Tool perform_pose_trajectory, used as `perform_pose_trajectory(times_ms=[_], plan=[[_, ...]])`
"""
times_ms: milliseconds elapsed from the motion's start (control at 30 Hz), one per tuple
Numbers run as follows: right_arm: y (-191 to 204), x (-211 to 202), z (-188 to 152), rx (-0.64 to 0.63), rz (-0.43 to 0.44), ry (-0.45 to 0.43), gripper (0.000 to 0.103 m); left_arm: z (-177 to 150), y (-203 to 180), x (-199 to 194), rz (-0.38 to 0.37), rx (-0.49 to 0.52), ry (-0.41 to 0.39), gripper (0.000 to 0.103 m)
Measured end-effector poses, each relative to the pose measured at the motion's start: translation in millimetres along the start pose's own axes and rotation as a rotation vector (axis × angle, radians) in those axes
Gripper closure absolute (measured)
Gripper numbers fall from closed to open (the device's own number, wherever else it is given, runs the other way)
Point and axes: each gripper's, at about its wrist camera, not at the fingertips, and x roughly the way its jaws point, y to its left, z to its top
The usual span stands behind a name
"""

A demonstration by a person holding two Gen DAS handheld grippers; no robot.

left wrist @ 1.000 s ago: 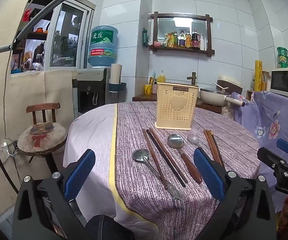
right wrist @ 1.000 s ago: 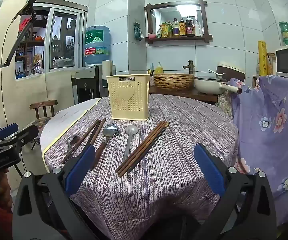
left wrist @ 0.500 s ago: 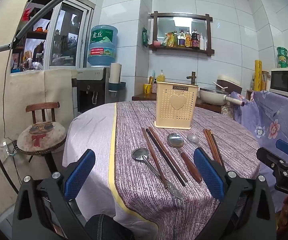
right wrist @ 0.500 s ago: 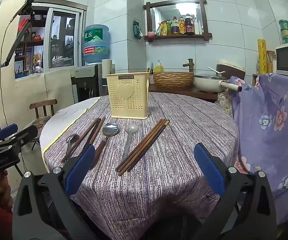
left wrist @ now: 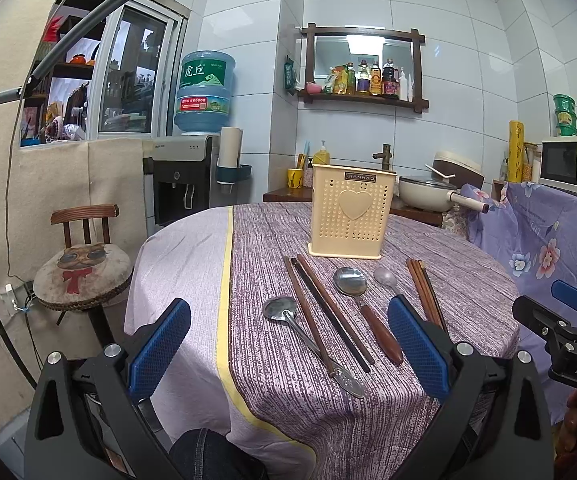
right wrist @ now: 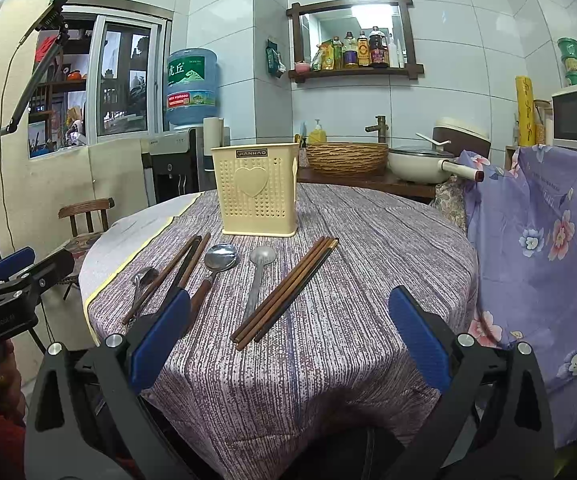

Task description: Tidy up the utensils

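Starting well here means picking one utensil and approaching along its length, so the pads close across a thin shaft, not its bowl. Both the left gripper (left wrist: 288, 344) and the right gripper (right wrist: 288, 336) hang spread wide and empty, short of the table (right wrist: 368, 240). Ahead of the right one, slightly left, lie the right chopsticks (right wrist: 284, 288) (probably four sticks) and the metal spoon (right wrist: 258, 272); the cream holder (right wrist: 256, 196) stands upright beyond them.
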Motion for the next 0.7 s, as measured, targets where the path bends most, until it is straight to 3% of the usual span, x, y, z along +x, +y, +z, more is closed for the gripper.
perform_pose_trajectory(times_ms=[700], plan=[[-1.0, -0.3, 0.4, 0.001, 0.002, 0.003, 0.005, -0.3, 0.3, -0.6, 0.001, 0.000, -0.002, 0.005]])
